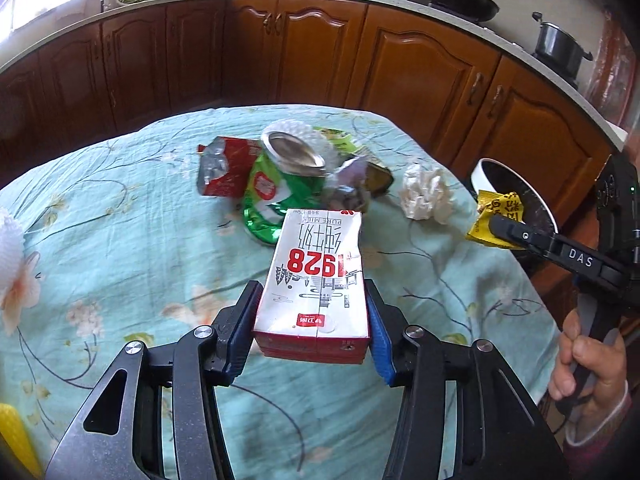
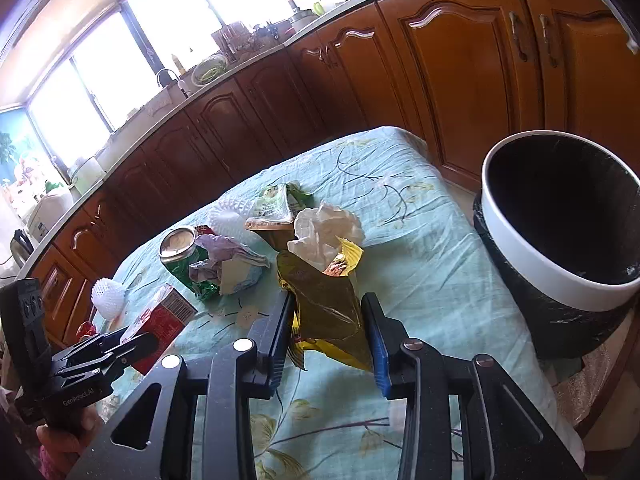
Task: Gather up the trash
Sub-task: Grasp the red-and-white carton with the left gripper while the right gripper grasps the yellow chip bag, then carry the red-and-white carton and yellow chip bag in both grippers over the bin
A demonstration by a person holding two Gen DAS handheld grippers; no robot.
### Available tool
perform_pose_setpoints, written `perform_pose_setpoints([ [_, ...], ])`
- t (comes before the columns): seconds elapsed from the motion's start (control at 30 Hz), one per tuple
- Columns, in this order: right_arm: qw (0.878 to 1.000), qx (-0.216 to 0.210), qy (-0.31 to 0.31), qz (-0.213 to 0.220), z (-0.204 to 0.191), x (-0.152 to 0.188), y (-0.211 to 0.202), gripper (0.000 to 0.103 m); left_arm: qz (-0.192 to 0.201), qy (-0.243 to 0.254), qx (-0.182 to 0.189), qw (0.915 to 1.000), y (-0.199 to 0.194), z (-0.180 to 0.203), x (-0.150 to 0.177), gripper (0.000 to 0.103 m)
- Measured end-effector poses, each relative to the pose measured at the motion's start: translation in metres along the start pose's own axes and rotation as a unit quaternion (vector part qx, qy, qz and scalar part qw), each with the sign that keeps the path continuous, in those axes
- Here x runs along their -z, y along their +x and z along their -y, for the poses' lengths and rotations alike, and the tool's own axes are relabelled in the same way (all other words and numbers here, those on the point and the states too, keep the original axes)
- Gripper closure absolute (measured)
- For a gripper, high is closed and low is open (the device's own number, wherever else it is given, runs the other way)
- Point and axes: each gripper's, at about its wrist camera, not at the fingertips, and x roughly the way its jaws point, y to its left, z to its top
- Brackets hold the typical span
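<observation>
The left gripper [image 1: 314, 316] pinches a white and red milk carton [image 1: 316, 280] between its blue pads, holding the carton lengthwise above the floral teal tablecloth [image 1: 120, 240]. The right gripper [image 2: 328, 320] clamps a crinkled yellow snack wrapper [image 2: 332, 304], also lifted clear of the cloth; in the left wrist view that wrapper hangs in front of the bin's rim.

Just beyond the carton lies a pile of trash in the middle of the table: a crushed green can [image 1: 280, 176] on its side with its silver top facing up, a red packet [image 1: 224, 168] touching it on the left, and what looks like purple-grey foil wrapping against it on the right, though that part is too crumpled to name surely. A balled white tissue [image 1: 426, 192] sits apart to the right.

At the table's right edge stands a black bin with a white rim [image 2: 520, 232], its mouth open. Wooden kitchen cabinets [image 1: 280, 40] run behind.
</observation>
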Motion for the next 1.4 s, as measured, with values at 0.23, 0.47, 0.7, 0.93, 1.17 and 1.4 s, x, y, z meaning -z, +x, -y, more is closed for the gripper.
perform_pose_setpoints([
  [0.23,0.999,0.022,0.019,0.021,0.027,0.001,-0.026,0.067,-0.001,0.038,0.040,0.9985,0.004,0.050,-0.004,0.055],
  [0.47,0.998,0.040,0.036,0.033,0.053,0.000,-0.043,0.067,0.002,0.066,0.062,0.9959,0.012,0.085,-0.015,0.055],
  [0.7,0.996,0.054,0.050,0.044,0.072,-0.001,-0.055,0.067,0.003,0.079,0.077,0.9939,0.021,0.110,-0.026,0.055],
  [0.93,0.995,0.064,0.062,0.054,0.089,-0.006,-0.064,0.067,0.002,0.094,0.087,0.9917,0.029,0.131,-0.034,0.055],
  [1.17,0.993,0.074,0.071,0.060,0.104,-0.010,-0.068,0.067,0.003,0.111,0.096,0.9892,0.036,0.151,-0.043,0.055],
  [1.4,0.991,0.085,0.079,0.064,0.123,-0.014,-0.073,0.067,-0.001,0.128,0.107,0.9861,0.047,0.174,-0.052,0.055],
])
